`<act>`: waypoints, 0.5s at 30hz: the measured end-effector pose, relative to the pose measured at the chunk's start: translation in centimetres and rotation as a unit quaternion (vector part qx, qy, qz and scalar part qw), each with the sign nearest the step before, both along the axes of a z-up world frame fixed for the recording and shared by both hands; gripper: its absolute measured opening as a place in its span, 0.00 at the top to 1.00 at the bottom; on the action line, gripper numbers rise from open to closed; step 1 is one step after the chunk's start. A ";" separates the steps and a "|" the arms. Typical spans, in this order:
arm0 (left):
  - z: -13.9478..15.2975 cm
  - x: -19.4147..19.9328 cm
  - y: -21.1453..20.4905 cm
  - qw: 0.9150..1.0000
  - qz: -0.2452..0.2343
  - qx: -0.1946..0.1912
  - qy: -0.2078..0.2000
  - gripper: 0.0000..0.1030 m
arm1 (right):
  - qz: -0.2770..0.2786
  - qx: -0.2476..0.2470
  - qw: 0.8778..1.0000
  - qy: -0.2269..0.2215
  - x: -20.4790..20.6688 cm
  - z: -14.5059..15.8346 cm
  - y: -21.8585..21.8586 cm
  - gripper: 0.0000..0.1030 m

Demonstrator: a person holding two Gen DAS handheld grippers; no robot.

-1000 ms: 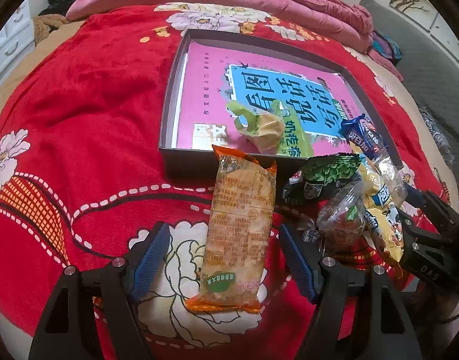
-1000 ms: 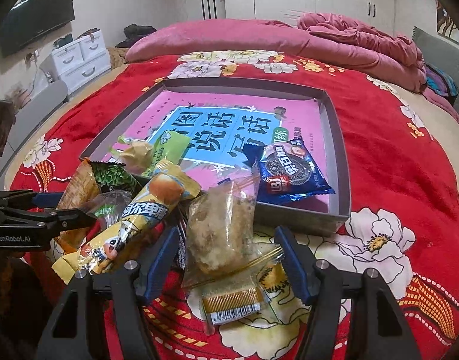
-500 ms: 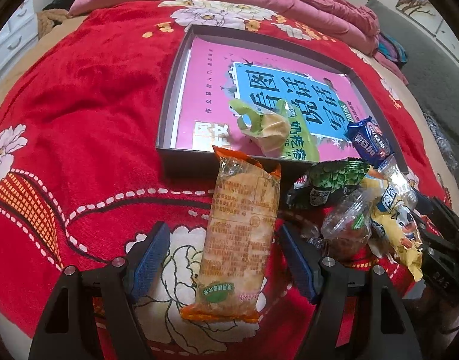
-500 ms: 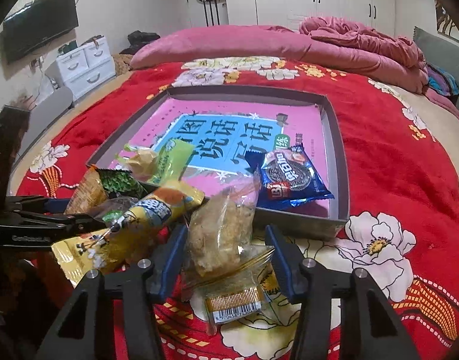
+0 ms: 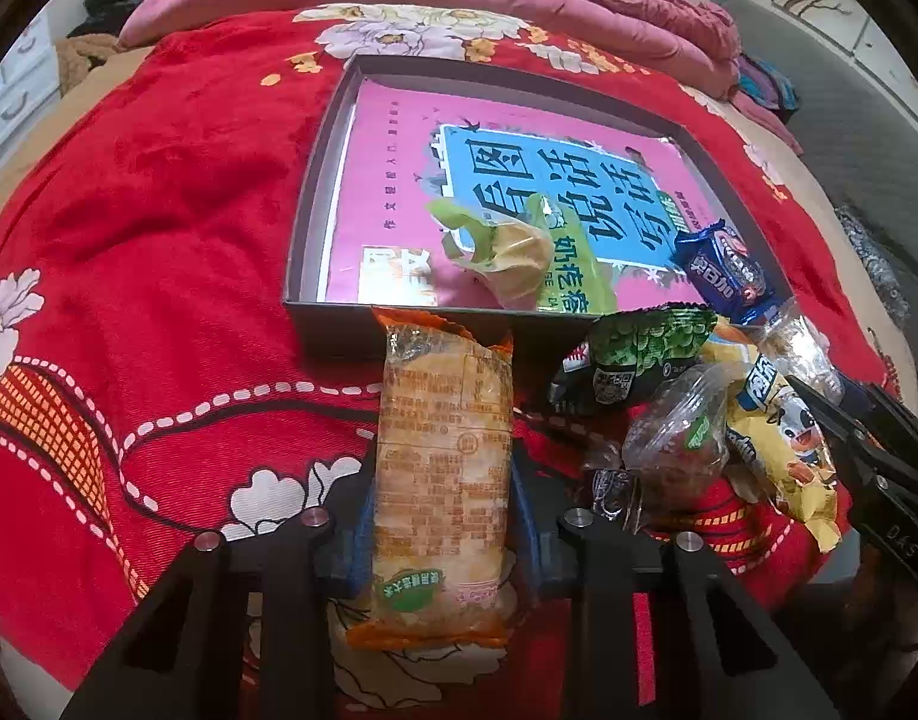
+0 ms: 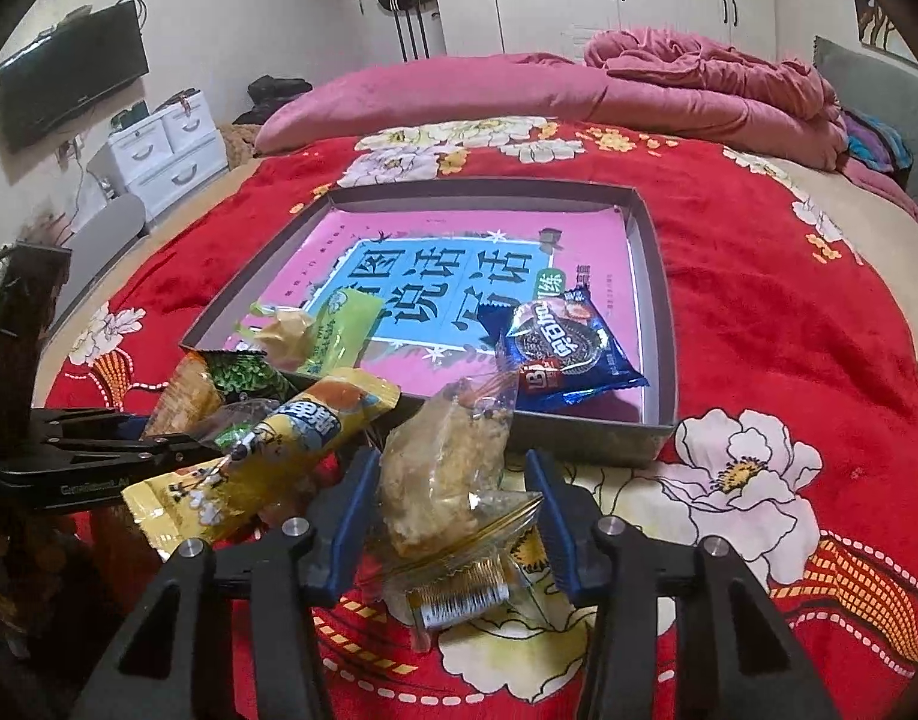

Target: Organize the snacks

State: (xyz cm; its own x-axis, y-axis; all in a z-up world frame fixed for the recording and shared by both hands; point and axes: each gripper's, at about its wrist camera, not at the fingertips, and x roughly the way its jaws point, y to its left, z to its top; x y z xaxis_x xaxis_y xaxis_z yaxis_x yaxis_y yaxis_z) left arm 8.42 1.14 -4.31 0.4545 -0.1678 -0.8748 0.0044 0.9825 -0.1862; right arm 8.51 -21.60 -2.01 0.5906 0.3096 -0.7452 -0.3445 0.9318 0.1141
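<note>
Left tongs (image 5: 444, 531) now clamped on orange packet (image 5: 444, 474), right tongs (image 6: 447, 531) pinching clear bag (image 6: 447, 480), tray (image 6: 660, 312) ahead.

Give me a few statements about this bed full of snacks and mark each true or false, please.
1. The left tool is clamped on the long orange-edged packet. True.
2. The blue cookie packet lies outside the tray. False: it lies inside, near the front right corner.
3. The right tool straddles a clear bag of crumbly snack. True.
4. The bedspread is plain blue. False: it is red with flowers.
</note>
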 end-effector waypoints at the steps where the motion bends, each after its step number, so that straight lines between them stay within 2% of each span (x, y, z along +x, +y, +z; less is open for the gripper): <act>1: 0.1 0.0 0.0 1.000 0.000 -0.003 -0.001 0.65 | -0.001 0.001 1.000 -0.002 -0.1 0.1 -0.2 0.52; 8: 1.1 -0.8 -0.3 1.000 -0.011 -0.005 -0.024 0.67 | -0.018 0.012 1.000 -0.003 -0.3 0.3 -1.7 0.53; 15: 1.8 -1.2 -0.2 0.999 -0.011 -0.006 -0.038 0.67 | -0.009 0.006 1.000 0.012 -0.1 -0.3 -1.3 0.54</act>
State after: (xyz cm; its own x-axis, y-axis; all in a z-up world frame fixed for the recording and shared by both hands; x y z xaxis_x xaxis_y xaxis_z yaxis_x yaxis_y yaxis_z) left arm 7.23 0.91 -2.49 0.5160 -0.1894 -0.8354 0.0411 0.9796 -0.1967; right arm 8.39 -22.87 -2.33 0.5774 0.3087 -0.7558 -0.3253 0.9361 0.1338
